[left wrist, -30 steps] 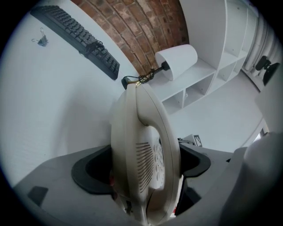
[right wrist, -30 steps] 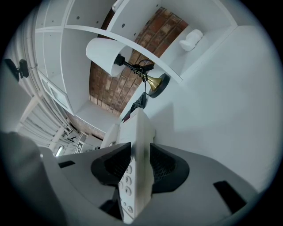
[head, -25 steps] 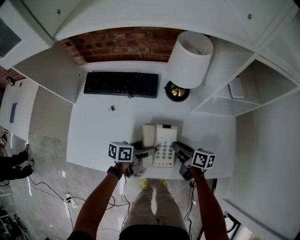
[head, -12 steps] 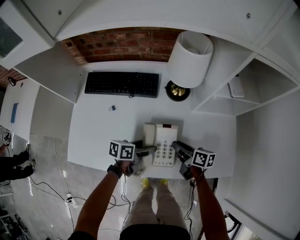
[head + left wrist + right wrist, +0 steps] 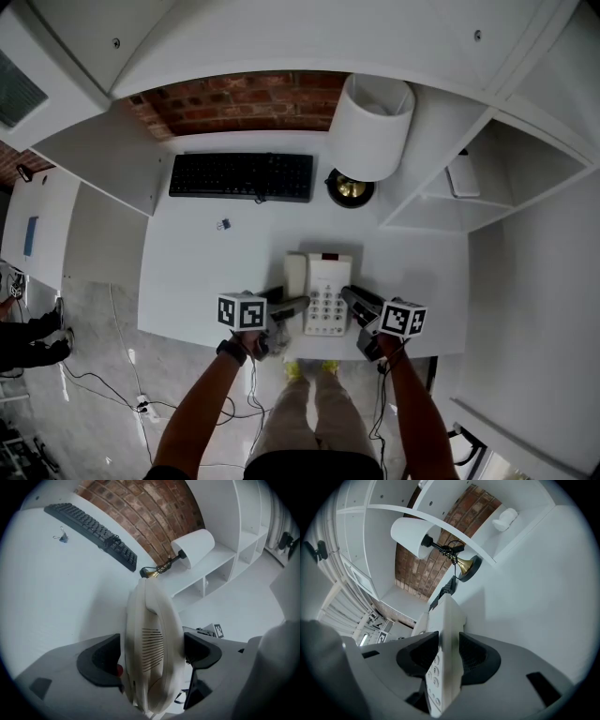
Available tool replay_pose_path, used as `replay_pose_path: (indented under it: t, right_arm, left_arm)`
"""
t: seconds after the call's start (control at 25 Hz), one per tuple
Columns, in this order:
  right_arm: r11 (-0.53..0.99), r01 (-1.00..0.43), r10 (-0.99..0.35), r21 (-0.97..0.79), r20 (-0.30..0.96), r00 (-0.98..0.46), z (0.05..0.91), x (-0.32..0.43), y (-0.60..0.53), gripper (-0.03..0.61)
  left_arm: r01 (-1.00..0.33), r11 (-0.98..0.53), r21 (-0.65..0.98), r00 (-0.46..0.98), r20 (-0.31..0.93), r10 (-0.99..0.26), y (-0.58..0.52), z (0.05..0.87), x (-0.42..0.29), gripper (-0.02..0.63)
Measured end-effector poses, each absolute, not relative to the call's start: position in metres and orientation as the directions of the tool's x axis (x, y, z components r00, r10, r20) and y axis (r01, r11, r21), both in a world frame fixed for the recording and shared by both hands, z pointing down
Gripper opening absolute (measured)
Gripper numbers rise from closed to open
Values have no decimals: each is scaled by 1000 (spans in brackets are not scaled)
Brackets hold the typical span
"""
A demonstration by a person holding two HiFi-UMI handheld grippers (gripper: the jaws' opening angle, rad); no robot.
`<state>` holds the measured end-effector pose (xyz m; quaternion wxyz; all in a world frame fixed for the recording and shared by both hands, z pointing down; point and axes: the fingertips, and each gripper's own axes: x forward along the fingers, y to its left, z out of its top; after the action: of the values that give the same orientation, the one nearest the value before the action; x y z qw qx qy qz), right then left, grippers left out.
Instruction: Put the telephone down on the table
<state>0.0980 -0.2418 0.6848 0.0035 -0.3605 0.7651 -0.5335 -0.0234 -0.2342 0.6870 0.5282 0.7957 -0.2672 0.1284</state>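
Observation:
A cream telephone with its handset on the left side is at the white table's front edge. My left gripper is shut on the handset, its dark pads pressing both sides. My right gripper is shut on the right edge of the telephone's base, next to the keypad. I cannot tell whether the telephone rests on the table or hangs just above it.
A black keyboard lies at the back of the table, with a small binder clip in front of it. A white-shaded lamp on a brass base stands at the back right. White shelves rise on the right.
The head view has shifted slightly. Both grippers and the telephone stay where they were.

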Motion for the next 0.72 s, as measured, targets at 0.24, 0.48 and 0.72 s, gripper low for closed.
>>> replay_pose_path:
  t: [0.24,0.48,0.72]
  right_arm:
    - [169,-549,-553,-819,383,-740,685,98,-242,133]
    - [121,-480,-565,-869,337,-753,684,100,-241,132]
    - [108,-473,-624,-874,311,-717,670,121,-217,94]
  left_arm:
    - [-477,-257,841,867,400,-298,-233,674,-35,422]
    - [-526,-330,784,838,414,-354,-225,660,-43,386]
    - [-595,-395,700,788,410,-460,-220,623,-67,277]
